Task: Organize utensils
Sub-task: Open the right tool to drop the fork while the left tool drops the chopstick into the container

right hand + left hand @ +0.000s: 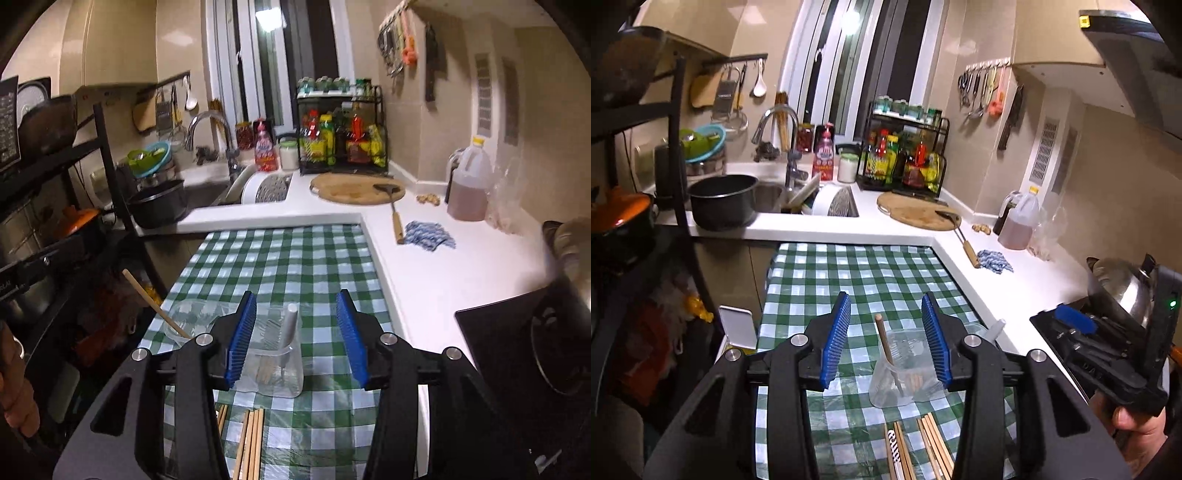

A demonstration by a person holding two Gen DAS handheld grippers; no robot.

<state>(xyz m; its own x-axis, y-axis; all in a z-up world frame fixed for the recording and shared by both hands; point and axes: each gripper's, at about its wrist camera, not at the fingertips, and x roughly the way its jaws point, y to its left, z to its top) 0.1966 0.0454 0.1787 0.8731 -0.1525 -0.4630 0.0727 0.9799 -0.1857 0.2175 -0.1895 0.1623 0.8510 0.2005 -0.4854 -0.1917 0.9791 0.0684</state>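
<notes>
Two clear plastic cups stand on the green checked tablecloth (849, 280). In the left wrist view one cup (905, 369) holds a wooden utensil handle (884, 338) and sits between my open left gripper (886, 339) fingers. In the right wrist view the other cup (273, 362) holds a white-handled utensil (289, 325) between my open right gripper (295, 339) fingers; the cup with the wooden handle (155, 306) stands to its left (184, 321). Several loose chopsticks (923, 450) lie on the cloth near me, also in the right wrist view (251, 443).
A white counter (424, 266) borders the cloth on the right with a blue rag (428, 236), a spatula (395, 214), a round cutting board (916, 210) and an oil jug (469, 184). A sink (768, 195) and black pot (724, 199) lie beyond. A stove (517, 350) is right; black shelving (74, 184) left.
</notes>
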